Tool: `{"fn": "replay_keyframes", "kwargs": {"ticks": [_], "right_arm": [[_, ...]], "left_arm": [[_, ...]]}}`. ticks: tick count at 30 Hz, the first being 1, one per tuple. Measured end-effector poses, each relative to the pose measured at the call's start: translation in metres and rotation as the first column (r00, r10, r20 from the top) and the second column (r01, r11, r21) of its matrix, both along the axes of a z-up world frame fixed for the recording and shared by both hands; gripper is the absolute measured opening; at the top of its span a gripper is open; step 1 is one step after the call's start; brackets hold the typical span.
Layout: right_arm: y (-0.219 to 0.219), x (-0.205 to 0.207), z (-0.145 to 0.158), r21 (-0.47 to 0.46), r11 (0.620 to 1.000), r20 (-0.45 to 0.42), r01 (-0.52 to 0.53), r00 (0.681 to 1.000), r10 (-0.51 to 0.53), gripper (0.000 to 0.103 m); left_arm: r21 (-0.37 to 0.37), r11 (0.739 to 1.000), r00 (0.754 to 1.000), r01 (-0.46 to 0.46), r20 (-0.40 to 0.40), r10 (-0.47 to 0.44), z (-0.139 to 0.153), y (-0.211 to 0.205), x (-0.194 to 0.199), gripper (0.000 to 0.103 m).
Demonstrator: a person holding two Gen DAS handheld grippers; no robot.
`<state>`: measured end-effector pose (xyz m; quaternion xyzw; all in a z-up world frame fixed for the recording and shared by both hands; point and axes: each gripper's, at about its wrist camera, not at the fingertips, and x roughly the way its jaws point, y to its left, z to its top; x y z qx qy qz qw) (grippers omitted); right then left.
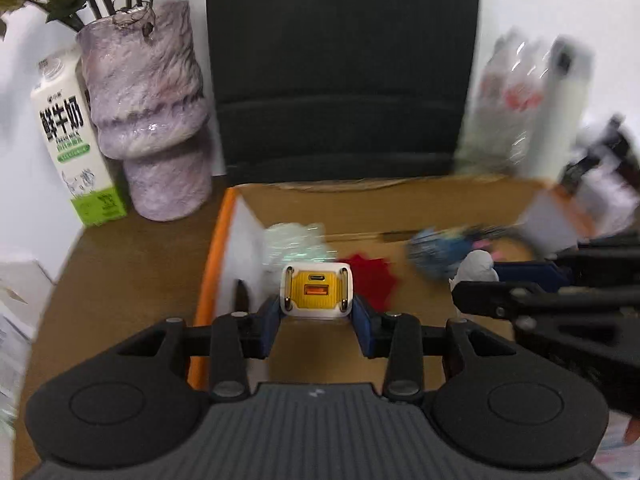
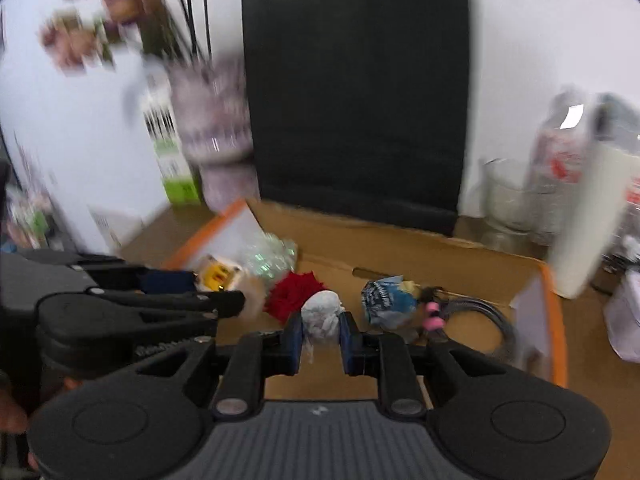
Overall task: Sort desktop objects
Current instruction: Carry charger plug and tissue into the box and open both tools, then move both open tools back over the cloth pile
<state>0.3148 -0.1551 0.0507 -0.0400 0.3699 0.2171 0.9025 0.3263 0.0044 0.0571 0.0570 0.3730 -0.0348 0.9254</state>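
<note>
Yellow-faced charger [image 1: 316, 294] clamped in left tool [image 1: 316, 306], hanging over cardboard box [image 1: 400, 200]; crumpled white wad [image 2: 322, 316] pinched in right tool [image 2: 320, 334], also above box floor. Could easily clash here: both tools close together, right tool's body crossing just beside the left. Could snag the cable coil [image 2: 476, 316] or red flower [image 2: 294, 294] on a low release. Box walls and orange-edged flaps [image 2: 554, 312] hemming both sides, vase [image 1: 148, 120] and milk carton [image 1: 76, 140] near left flap; open room mostly straight up and back toward the holder
</note>
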Motion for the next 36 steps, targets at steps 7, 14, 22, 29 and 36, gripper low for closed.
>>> {"fn": "replay_keyframes", "kwargs": {"ticks": [7, 14, 22, 29, 36], "right_arm": [[0.009, 0.037, -0.036, -0.02, 0.999, -0.092, 0.031, 0.995, -0.032, 0.028], [-0.031, 0.045, -0.034, 0.031, 0.998, -0.108, 0.05, 0.993, -0.046, 0.057], [-0.057, 0.009, 0.028, 0.19, 0.977, -0.075, 0.093, 0.994, -0.08, 0.081], [-0.094, -0.14, 0.028, 0.048, 0.988, 0.087, 0.148, 0.985, -0.152, 0.088], [-0.123, -0.294, -0.034, 0.05, 0.981, 0.067, 0.19, 0.979, -0.193, 0.088]], "left_arm": [[0.072, 0.997, 0.997, 0.016, 0.079, -0.022, -0.007, 0.0, -0.005, 0.078], [-0.001, 0.999, 0.998, 0.036, -0.058, -0.036, -0.004, -0.012, -0.014, 0.081], [-0.161, 0.985, 0.998, -0.066, 0.015, 0.069, 0.068, 0.013, -0.073, 0.09], [-0.31, 0.948, 0.989, -0.071, 0.098, 0.106, 0.042, 0.022, -0.242, 0.103], [-0.247, 0.968, 0.987, -0.041, 0.143, 0.078, -0.013, -0.005, -0.366, 0.103]]}}
